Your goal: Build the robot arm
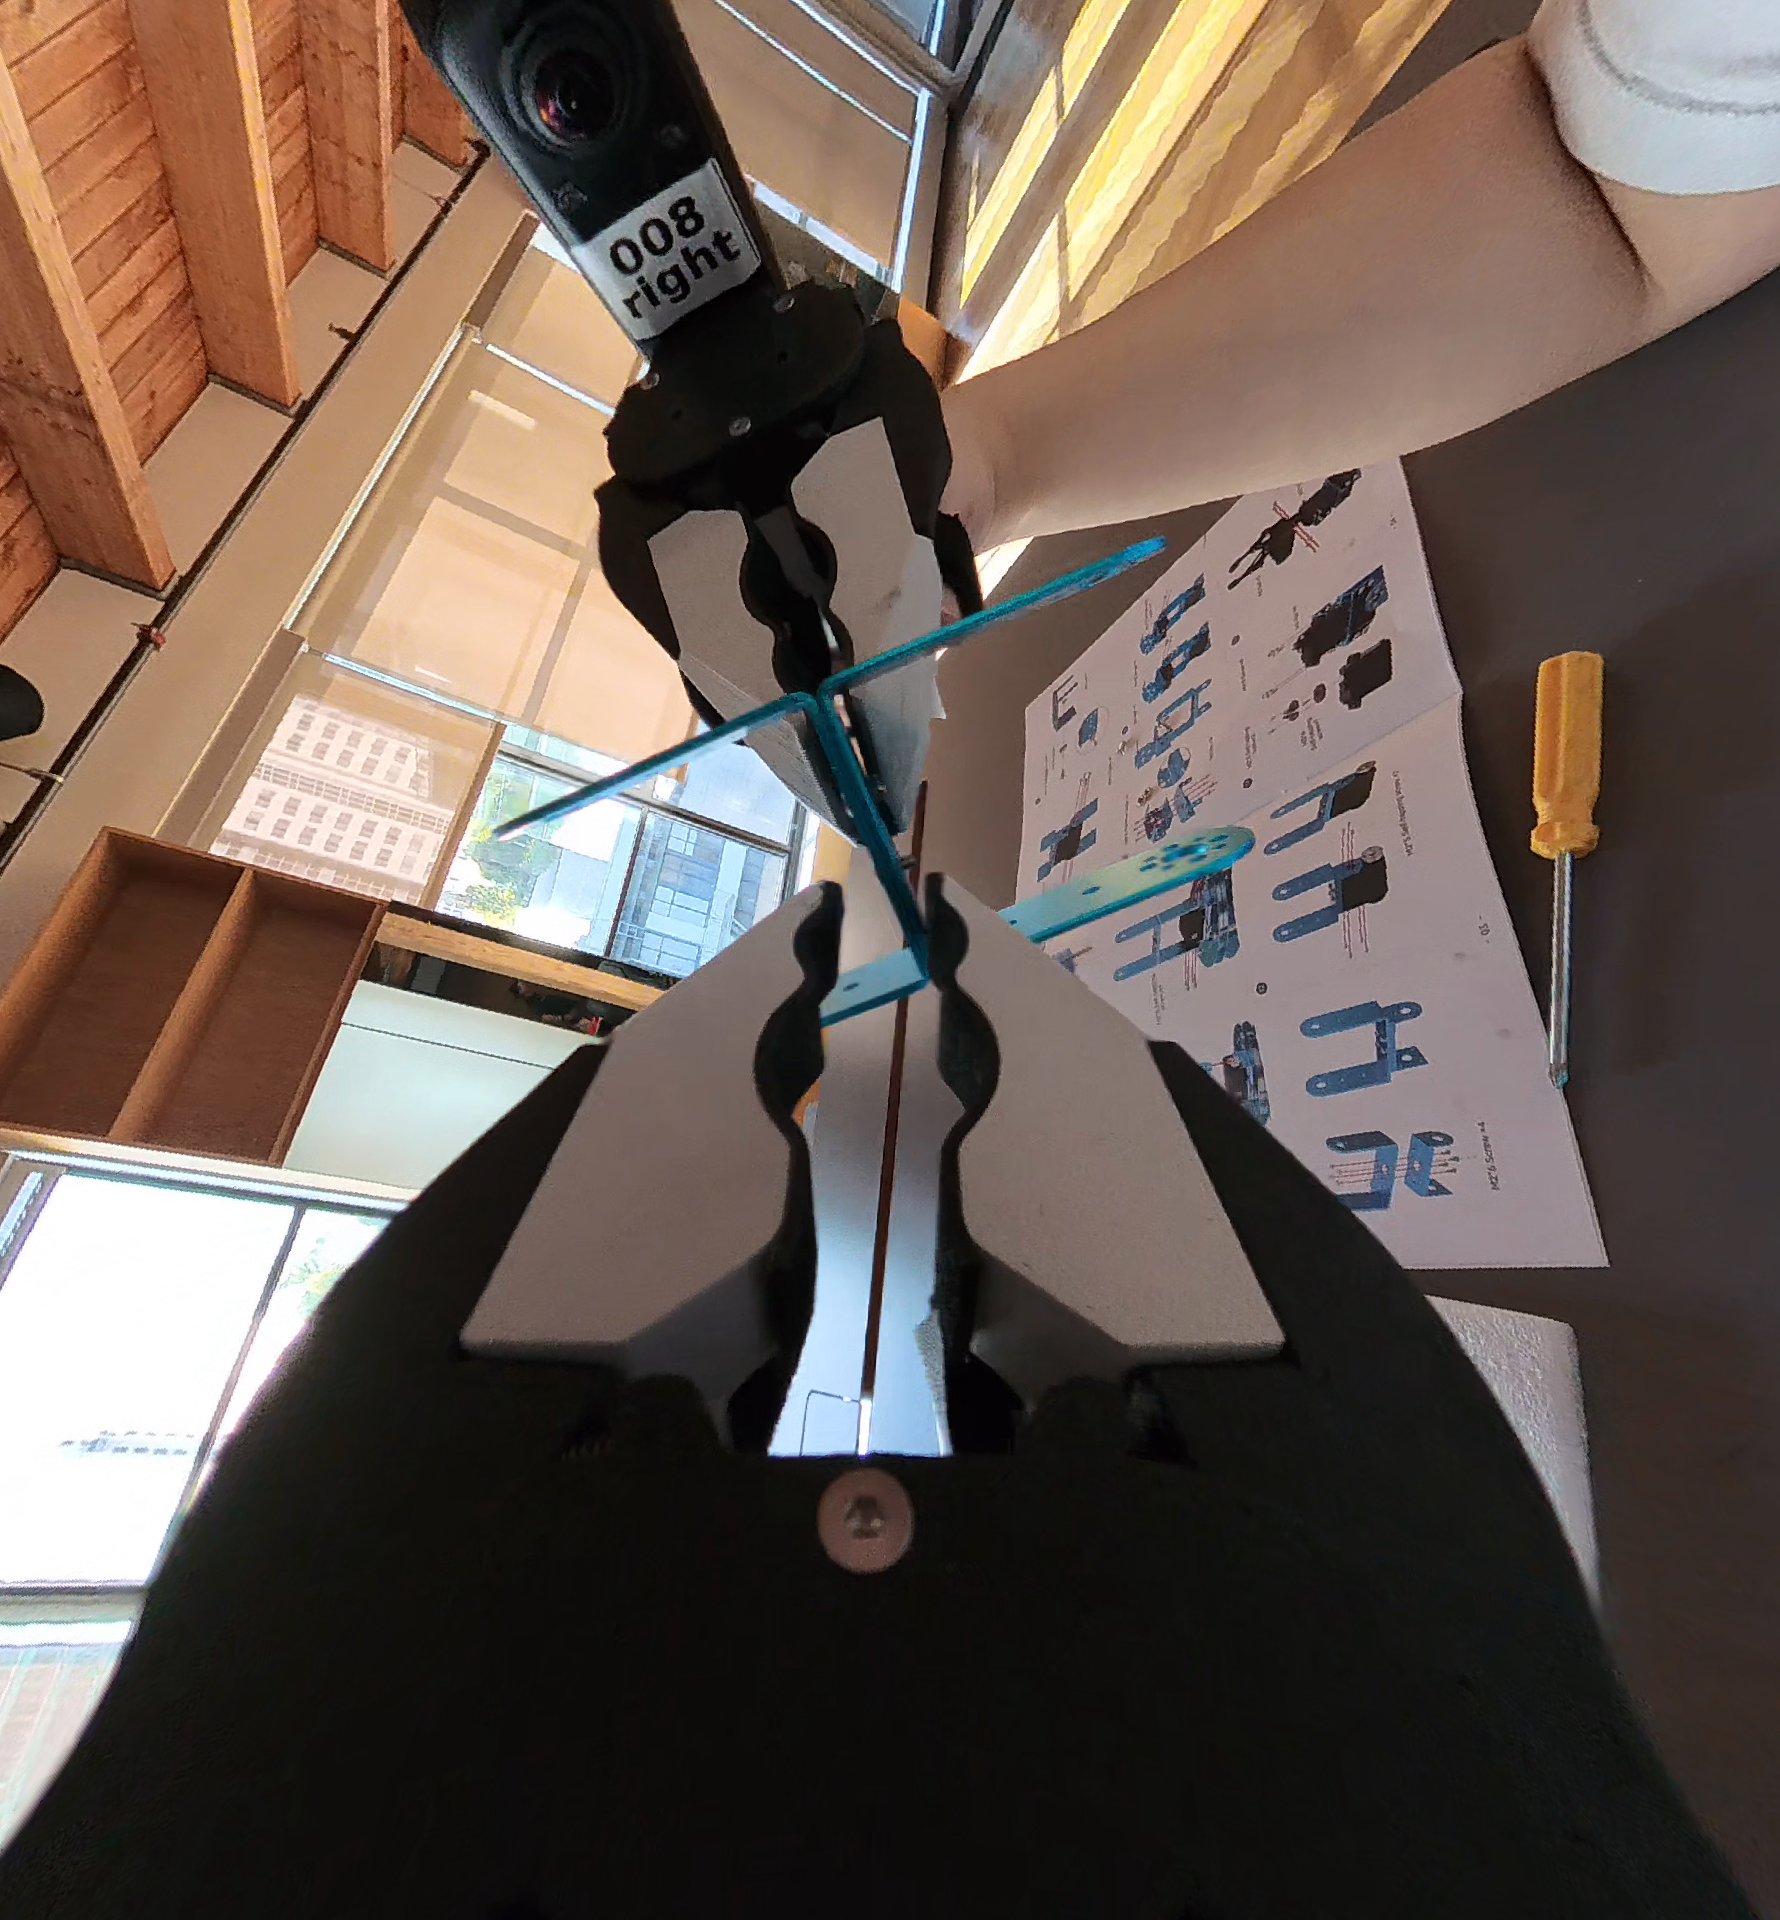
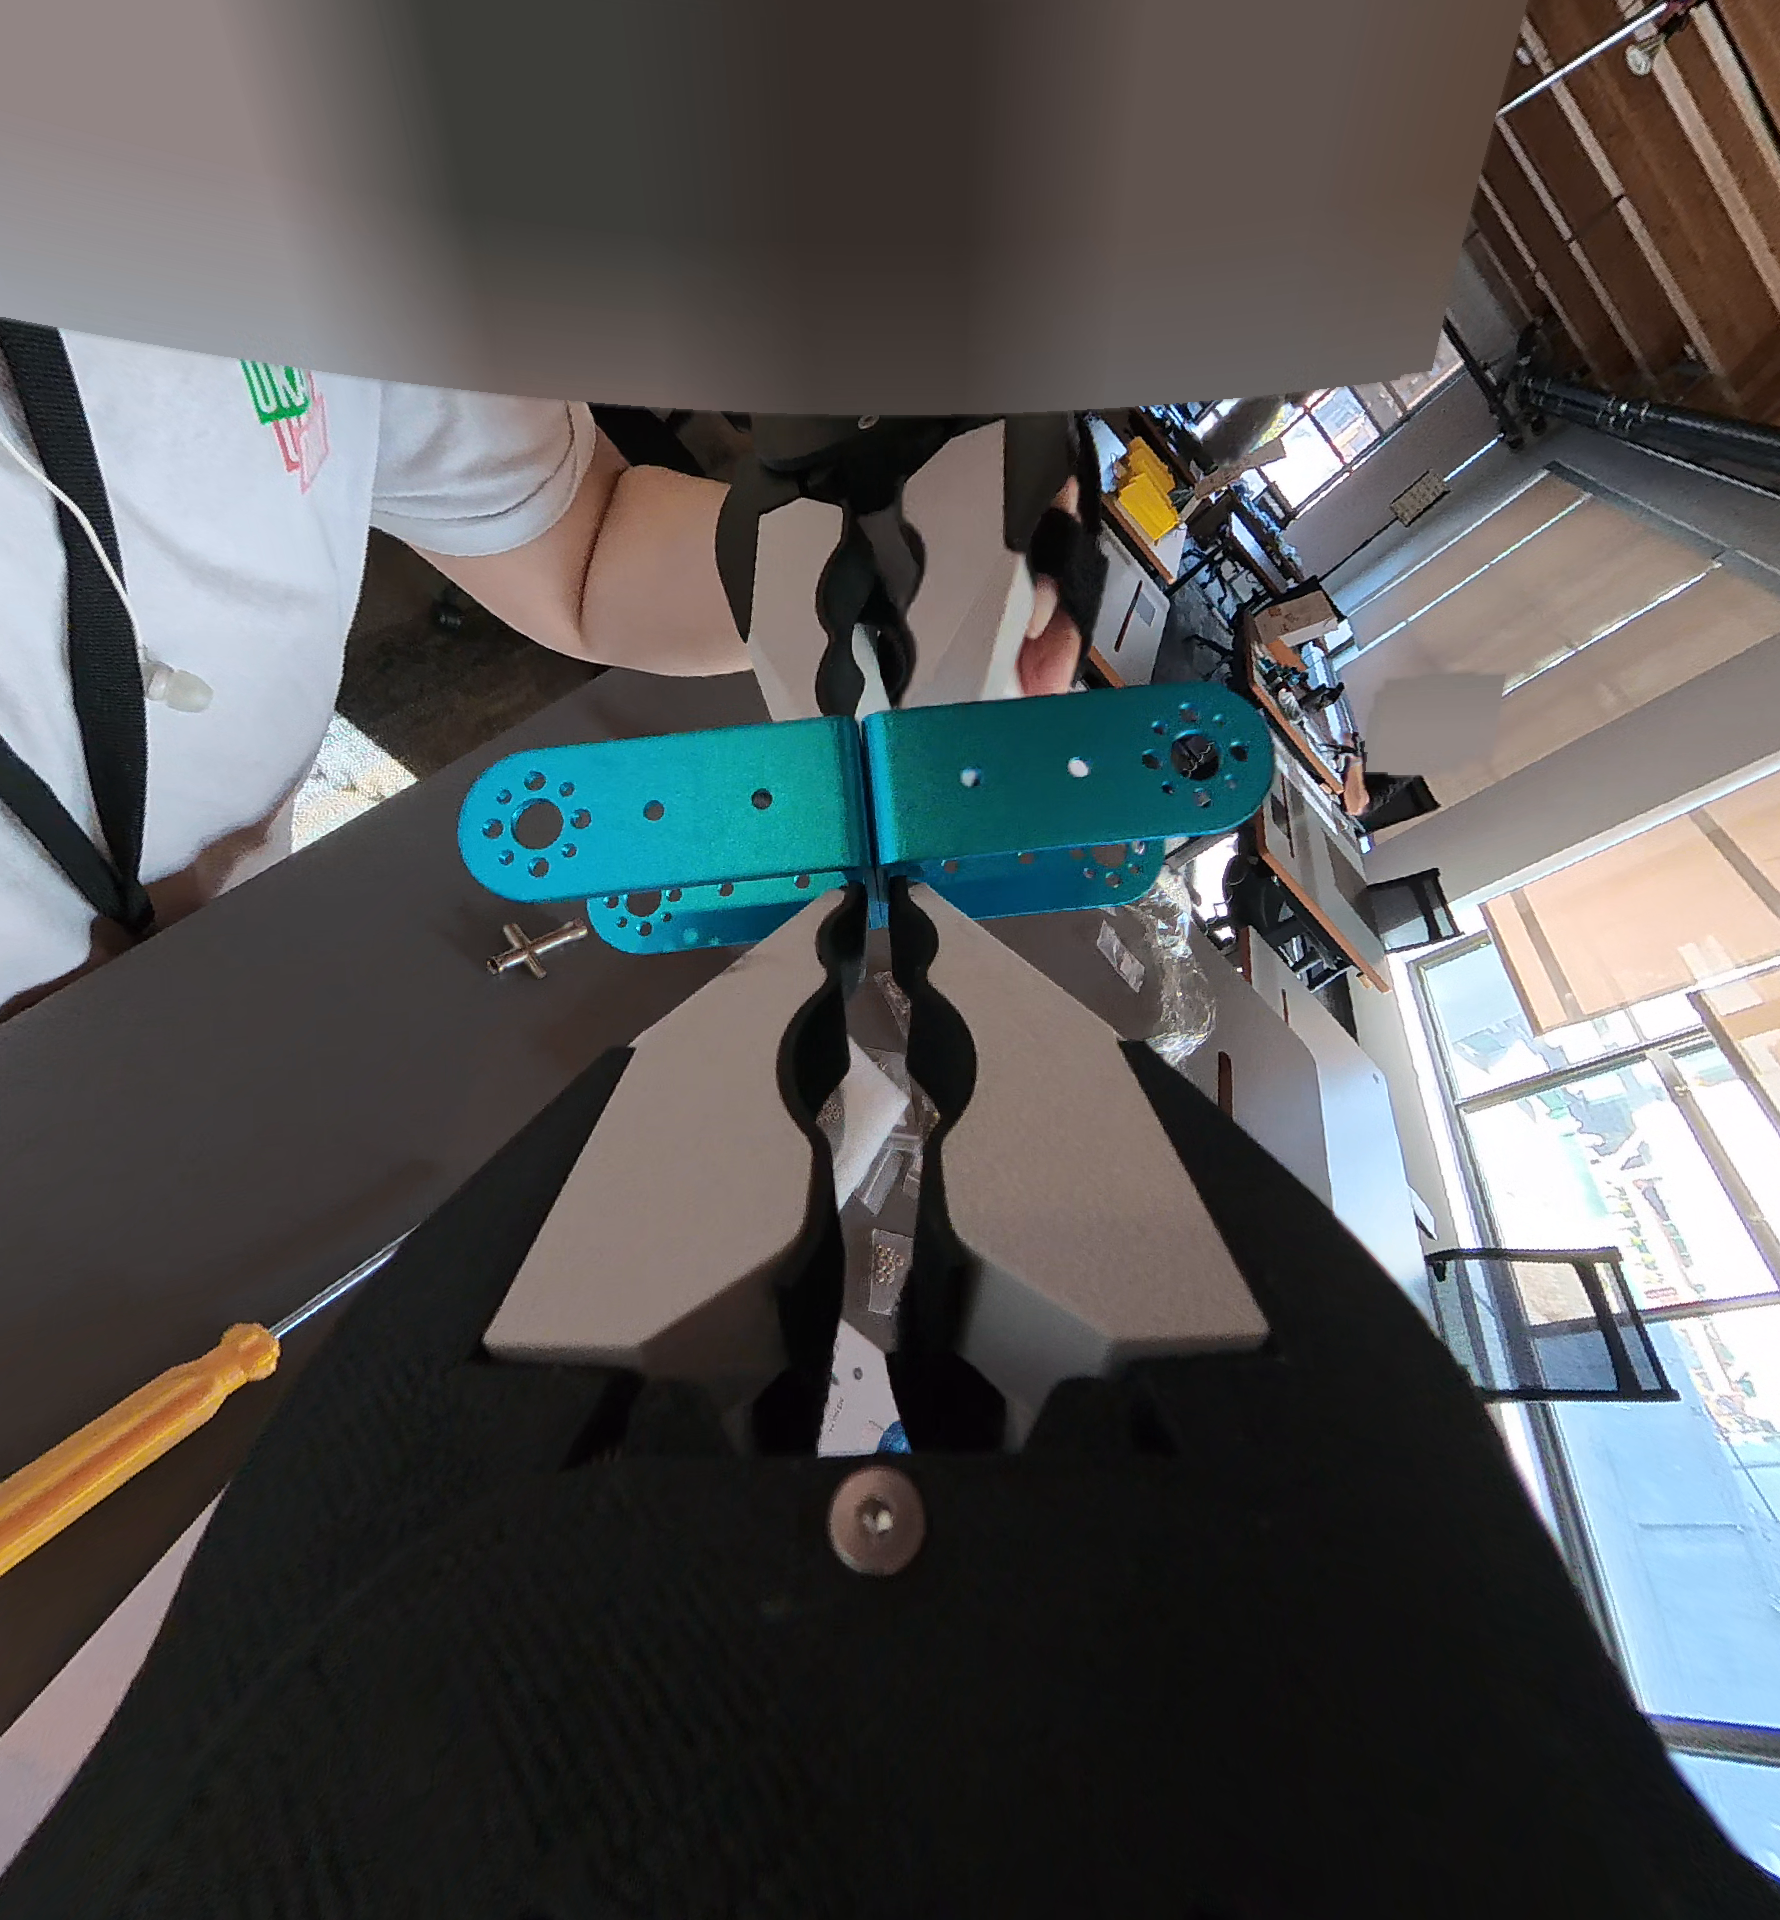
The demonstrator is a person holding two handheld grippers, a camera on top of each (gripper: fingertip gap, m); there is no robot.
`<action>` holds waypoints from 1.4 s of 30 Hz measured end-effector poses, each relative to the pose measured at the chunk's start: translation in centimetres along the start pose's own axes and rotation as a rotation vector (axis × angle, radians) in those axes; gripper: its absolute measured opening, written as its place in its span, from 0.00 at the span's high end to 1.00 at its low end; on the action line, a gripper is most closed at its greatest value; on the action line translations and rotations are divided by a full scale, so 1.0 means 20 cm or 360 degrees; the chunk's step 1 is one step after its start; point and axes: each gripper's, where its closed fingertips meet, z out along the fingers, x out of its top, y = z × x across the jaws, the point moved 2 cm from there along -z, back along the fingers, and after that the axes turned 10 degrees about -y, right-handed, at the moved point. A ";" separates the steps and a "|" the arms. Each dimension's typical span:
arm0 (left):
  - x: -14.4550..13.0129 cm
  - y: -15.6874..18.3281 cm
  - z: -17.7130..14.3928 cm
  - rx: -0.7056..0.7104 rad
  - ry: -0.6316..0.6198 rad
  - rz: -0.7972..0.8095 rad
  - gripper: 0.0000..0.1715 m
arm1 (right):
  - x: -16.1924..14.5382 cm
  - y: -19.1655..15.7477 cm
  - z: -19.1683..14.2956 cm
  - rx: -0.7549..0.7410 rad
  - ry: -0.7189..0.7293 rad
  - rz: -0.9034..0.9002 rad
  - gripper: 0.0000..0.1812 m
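Observation:
Two blue metal U-brackets with hole patterns are held back to back in the air above a dark table (image 2: 138, 1143). One bracket (image 2: 678, 810) spreads left and the other bracket (image 2: 1052, 769) spreads right. In the left wrist view I see them edge-on, as one bracket (image 1: 637, 774) and the other bracket (image 1: 1031, 597). My left gripper (image 1: 886, 899) is shut on their joined bases from one end. My right gripper (image 2: 870, 899) is shut on the same bases from the opposite end. The two grippers face each other, tips nearly touching. The right gripper (image 1: 850, 769) shows in the left wrist view and the left gripper (image 2: 860, 696) in the right wrist view.
A yellow-handled screwdriver (image 1: 1566, 748) lies on the table beside an open instruction sheet (image 1: 1385, 1039). It also shows in the right wrist view (image 2: 107, 1455). A small cross-shaped metal wrench (image 2: 533, 945) and clear bags of small parts (image 2: 1166, 977) lie under the brackets. A person in a white shirt stands behind. My two grippers' fingertips are within a few centimetres of each other.

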 end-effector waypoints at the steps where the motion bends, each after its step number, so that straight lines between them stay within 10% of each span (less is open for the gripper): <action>1: 0.00 0.00 0.00 -0.0001 -0.0011 -0.0015 0.88 | 0.00 -0.01 0.00 0.0011 -0.0007 -0.0002 0.98; 42: 0.01 -0.05 0.10 0.0077 0.0054 -0.0176 0.98 | -0.03 0.05 -0.09 0.0042 0.0290 0.0088 0.98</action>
